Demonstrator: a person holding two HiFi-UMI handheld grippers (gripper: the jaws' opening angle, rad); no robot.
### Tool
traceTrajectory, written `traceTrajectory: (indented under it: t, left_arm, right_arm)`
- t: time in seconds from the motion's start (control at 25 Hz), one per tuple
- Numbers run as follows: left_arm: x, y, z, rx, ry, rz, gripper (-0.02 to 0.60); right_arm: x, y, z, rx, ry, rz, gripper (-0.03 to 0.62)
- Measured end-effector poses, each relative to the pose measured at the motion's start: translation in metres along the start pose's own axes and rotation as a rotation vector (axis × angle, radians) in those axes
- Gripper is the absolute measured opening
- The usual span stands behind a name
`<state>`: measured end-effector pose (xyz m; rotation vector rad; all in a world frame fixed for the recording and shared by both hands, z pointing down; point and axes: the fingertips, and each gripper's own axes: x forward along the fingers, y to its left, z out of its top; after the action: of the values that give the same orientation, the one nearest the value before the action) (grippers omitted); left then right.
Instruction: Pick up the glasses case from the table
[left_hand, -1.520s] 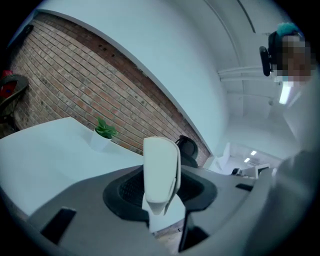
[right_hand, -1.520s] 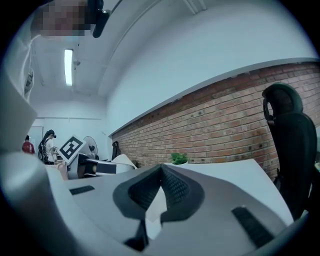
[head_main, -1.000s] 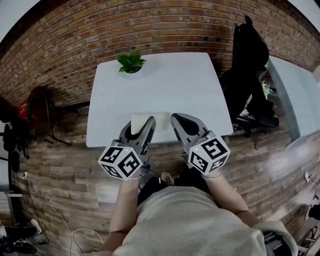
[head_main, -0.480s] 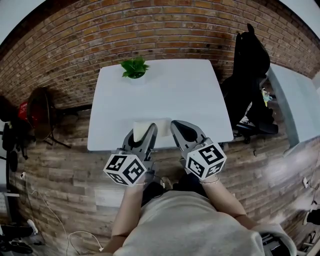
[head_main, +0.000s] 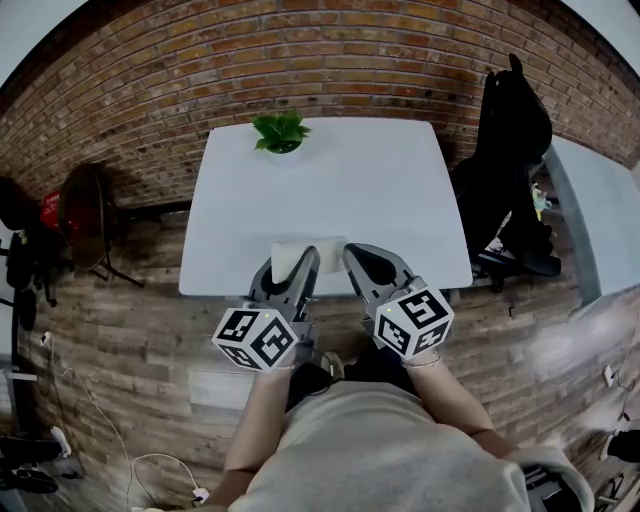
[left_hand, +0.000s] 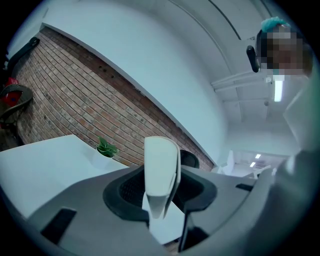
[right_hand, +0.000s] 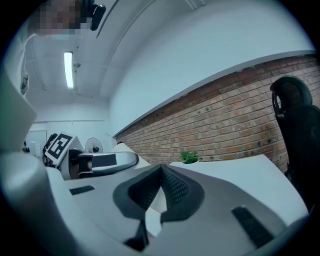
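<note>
1. Left gripper (left_hand: 160, 192): the dark ribbed pads (left_hand: 125, 192) sit partway apart and are clamped on the white glasses case (left_hand: 161, 165). The case stands on edge between them, its rounded end poking up past the jaws.
2. Right gripper (right_hand: 161, 172): the pads (right_hand: 175, 187) are pressed flat together with nothing between them, so it's empty.
3. In the head view the case is over the near edge of the white table (head_main: 330, 190), just left of the right gripper's tips. Can't tell from any angle whether it's clear of the tabletop or touching it.
4. Both grippers point out across the table side by side, close together but not touching.
5. Only "labels" around are the black-and-white square markers on the left cube (head_main: 258, 337) and right cube (head_main: 415, 320), just patterns, not words.
6. Further out, a small green potted plant (head_main: 280, 131) sits at the table's far edge, well apart from the case.
7. Behind the table is a red brick wall (head_main: 300, 60). A black office chair (head_main: 510, 130) stands off the table's right side, and the wood plank floor (head_main: 130, 330) runs underneath.
</note>
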<state>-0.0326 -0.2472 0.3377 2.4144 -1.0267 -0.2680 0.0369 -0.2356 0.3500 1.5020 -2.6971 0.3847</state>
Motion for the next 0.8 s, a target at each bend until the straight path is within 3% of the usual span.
traceTrajectory:
  t: [0.8]
  left_arm:
    - [-0.013,0.014,0.006,-0.020,-0.029,0.032,0.156]
  right_arm:
    - [0.010,0.012,-0.009,-0.023,0.017,0.062,-0.002]
